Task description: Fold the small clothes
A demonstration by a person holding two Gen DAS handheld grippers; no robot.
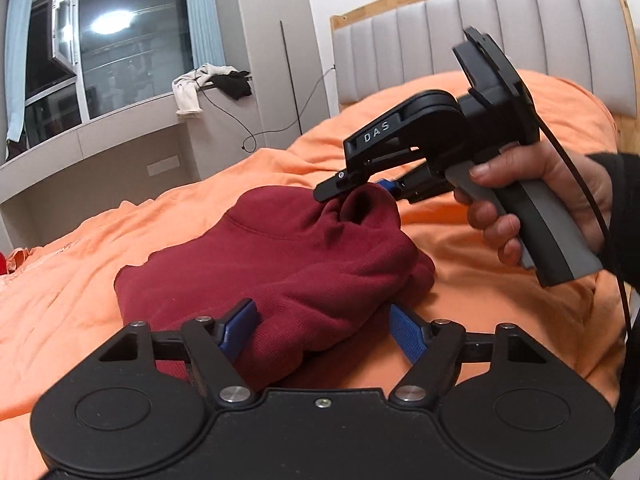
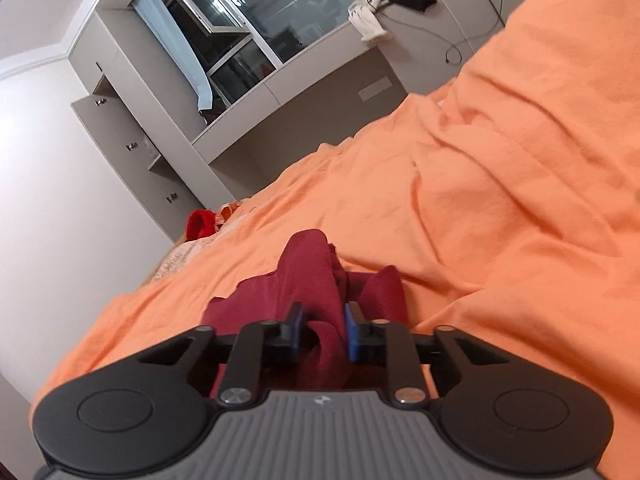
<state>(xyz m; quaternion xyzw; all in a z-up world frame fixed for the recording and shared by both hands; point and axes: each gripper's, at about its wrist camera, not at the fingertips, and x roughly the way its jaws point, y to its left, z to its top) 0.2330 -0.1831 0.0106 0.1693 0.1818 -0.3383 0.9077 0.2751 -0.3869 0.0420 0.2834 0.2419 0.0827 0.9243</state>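
1. Orange bedding (image 1: 460, 248) covers the bed, wrinkled; padded grey headboard (image 1: 480, 28) with wood trim at 1 o'clock in the left view.
2. Window (image 1: 120, 52) at 10 o'clock with a ceiling light reflected in it; grey ledge below it and cabinets (image 2: 132, 148) at 9 o'clock in the right view.
3. Maroon garment (image 1: 288, 264) lies bunched mid-bed, centre of the left view, partly lifted at its far edge.
4. Left gripper (image 1: 324, 328): blue pads wide apart, a thick fold of garment between them; pinch contact unclear.
5. Right gripper (image 2: 322, 332): jaws narrow, pinching a ridge of the garment (image 2: 320, 280); in the left view it sits at 2 o'clock, hand (image 1: 536, 200) on the grey handle.
6. Garment's type and layout hard to make out; its near part is hidden under the gripper bodies.
7. White and black clothes (image 1: 212, 84) hang over the ledge at 11 o'clock; a cable (image 1: 256, 136) dangles beside them.
8. Red item (image 2: 200, 222) at the bed's far edge, 9 o'clock, right view; unidentifiable.
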